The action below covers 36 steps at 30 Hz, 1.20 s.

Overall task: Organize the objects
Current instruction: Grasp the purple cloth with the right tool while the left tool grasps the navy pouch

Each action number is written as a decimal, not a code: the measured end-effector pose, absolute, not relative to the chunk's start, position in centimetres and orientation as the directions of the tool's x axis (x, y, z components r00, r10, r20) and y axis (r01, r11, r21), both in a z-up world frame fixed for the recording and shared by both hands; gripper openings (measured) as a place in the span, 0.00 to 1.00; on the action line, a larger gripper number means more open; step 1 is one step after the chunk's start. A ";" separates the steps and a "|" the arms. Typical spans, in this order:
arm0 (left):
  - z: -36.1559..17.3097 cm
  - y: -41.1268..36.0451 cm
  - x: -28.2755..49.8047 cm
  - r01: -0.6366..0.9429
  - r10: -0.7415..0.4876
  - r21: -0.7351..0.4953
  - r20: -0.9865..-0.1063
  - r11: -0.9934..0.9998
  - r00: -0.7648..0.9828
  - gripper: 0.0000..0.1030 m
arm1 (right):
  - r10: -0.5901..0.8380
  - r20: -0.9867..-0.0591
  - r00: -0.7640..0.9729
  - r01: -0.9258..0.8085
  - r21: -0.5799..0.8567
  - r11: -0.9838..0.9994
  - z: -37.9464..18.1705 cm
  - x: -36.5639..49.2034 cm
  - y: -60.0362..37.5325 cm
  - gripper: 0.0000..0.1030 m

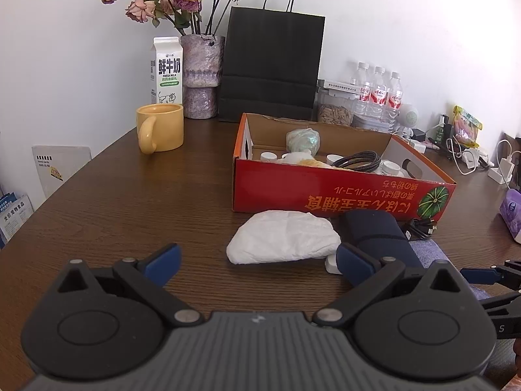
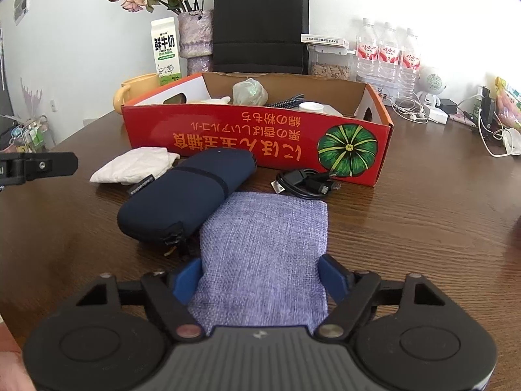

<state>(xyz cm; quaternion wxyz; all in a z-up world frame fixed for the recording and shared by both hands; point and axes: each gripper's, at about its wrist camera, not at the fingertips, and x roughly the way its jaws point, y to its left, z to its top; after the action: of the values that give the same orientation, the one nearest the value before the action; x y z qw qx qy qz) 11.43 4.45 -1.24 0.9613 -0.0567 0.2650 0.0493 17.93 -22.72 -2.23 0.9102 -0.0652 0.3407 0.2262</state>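
The pouch [image 2: 263, 247] lies flat on the table [image 2: 407, 228], its near end running in between my right tongs [image 2: 262, 278]. The blue pads [image 2: 330, 277] sit on either side of the fabric, close to its edges, but I cannot tell whether they are pressing it or just framing it. It looks like a soft woven bag, light and limp, probably empty or nearly so. I judge it will sag and fold once lifted, so pinching the near end through the whole thickness should hold better than nipping one edge; the coarse weave ought to grip well.

Just left of it, touching its side, lies the navy case [image 2: 185, 195], padded and firmer, best taken across its middle. Ahead of the pouch sits a coiled black cable [image 2: 306, 181], and beyond that the red box [image 2: 260, 137], open at the top and already holding small things.

My left tongs [image 1: 259, 262] hang over bare table with the fingers spread wide and nothing between them. A white bundle [image 1: 283, 238] lies just ahead of them, crumpled and soft.
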 end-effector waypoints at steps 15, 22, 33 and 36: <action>-1.1 3.2 11.9 -0.097 0.046 -0.072 -0.520 0.993 0.853 1.00 | 0.438 -0.563 0.701 -0.467 0.102 0.878 -0.6 16.8 -24.9 0.17; -1.0 1.3 12.9 -0.049 0.007 -0.064 -0.534 0.997 0.845 1.00 | 0.437 -0.494 0.752 -0.455 0.091 0.886 0.5 16.2 -26.5 0.16; -1.5 -3.1 15.6 0.050 -0.069 -0.049 -0.597 0.998 0.800 1.00 | 0.425 -0.427 0.798 -0.424 0.103 0.900 0.2 17.1 -28.9 0.16; -1.6 -4.4 16.6 0.067 -0.073 -0.033 -0.610 0.997 0.789 1.00 | 0.415 -0.415 0.809 -0.413 0.100 0.905 -0.2 17.6 -29.2 0.16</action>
<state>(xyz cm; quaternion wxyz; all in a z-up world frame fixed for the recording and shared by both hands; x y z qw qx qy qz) 16.57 -4.44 -1.63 0.9458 -0.0050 0.3226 -0.0371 17.64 -29.18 -0.19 0.9512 0.0025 0.2188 0.2177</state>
